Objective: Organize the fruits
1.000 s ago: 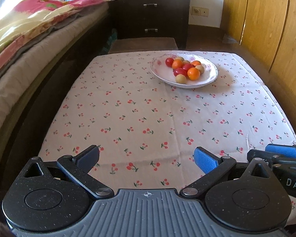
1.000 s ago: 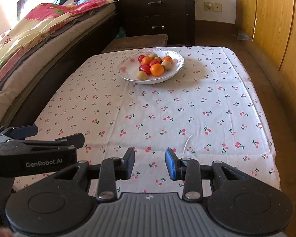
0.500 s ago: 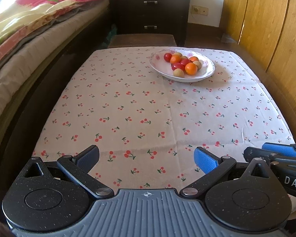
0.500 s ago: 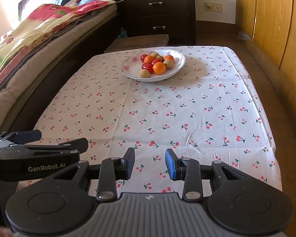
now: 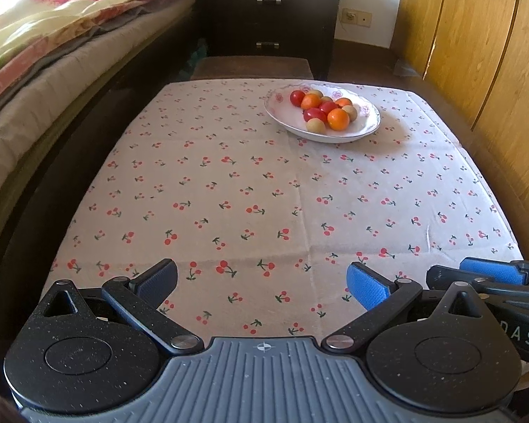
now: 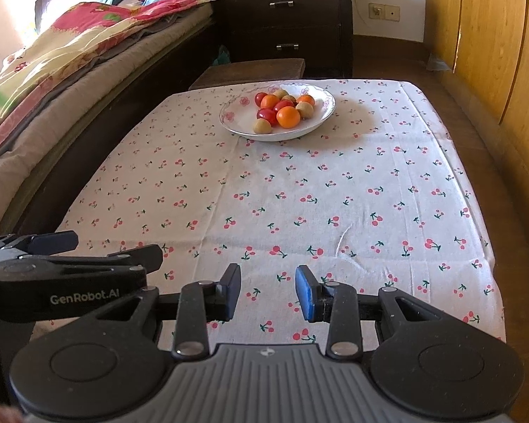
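Note:
A white floral bowl (image 5: pixel 289 120) (image 6: pixel 236 120) stands at the far end of the table and holds several small fruits: red ones (image 5: pixel 314 114) (image 6: pixel 267 114), orange ones (image 5: pixel 338 119) (image 6: pixel 287 117) and beige ones (image 5: pixel 315 126) (image 6: pixel 262 127). My left gripper (image 5: pixel 262 283) is wide open and empty over the table's near edge. My right gripper (image 6: pixel 267 290) is open with a narrower gap, empty, also at the near edge. Each gripper shows from the side in the other's view, the right one (image 5: pixel 476 276) and the left one (image 6: pixel 70 246).
The table (image 5: pixel 264 194) wears a white cloth printed with cherries. A bed with a flowered blanket (image 5: pixel 53 35) runs along the left. A dark drawer chest (image 6: pixel 285 17) and a low stool (image 6: pixel 254 70) stand behind the table. Wooden cabinet doors (image 5: pixel 476 53) line the right.
Both grippers have drawn back toward the near edge, so the bowl looks farther away. The jaw openings have not changed.

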A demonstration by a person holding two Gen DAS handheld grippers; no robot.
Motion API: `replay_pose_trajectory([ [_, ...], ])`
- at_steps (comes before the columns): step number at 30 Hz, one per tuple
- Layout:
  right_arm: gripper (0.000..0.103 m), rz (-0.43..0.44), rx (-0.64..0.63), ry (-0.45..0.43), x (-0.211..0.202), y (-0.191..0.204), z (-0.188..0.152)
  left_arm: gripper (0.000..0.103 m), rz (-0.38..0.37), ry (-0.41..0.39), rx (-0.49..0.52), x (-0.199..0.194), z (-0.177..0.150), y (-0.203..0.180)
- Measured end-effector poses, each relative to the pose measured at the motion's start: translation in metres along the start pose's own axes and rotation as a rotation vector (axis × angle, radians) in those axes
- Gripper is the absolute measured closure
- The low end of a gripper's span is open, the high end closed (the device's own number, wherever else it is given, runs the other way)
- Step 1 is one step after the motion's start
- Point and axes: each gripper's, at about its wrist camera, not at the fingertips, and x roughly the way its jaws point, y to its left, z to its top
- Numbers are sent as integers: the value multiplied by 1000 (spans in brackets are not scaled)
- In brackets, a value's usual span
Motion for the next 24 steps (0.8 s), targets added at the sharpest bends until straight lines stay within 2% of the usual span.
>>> replay_pose_trajectory([
  [12, 68, -9, 4, 8, 2, 0, -1, 0, 1, -7, 17, -1, -4, -2],
  [24, 67, -9, 7, 17, 3, -1, -1, 0, 33, -30, 44, -2, -5, -6],
])
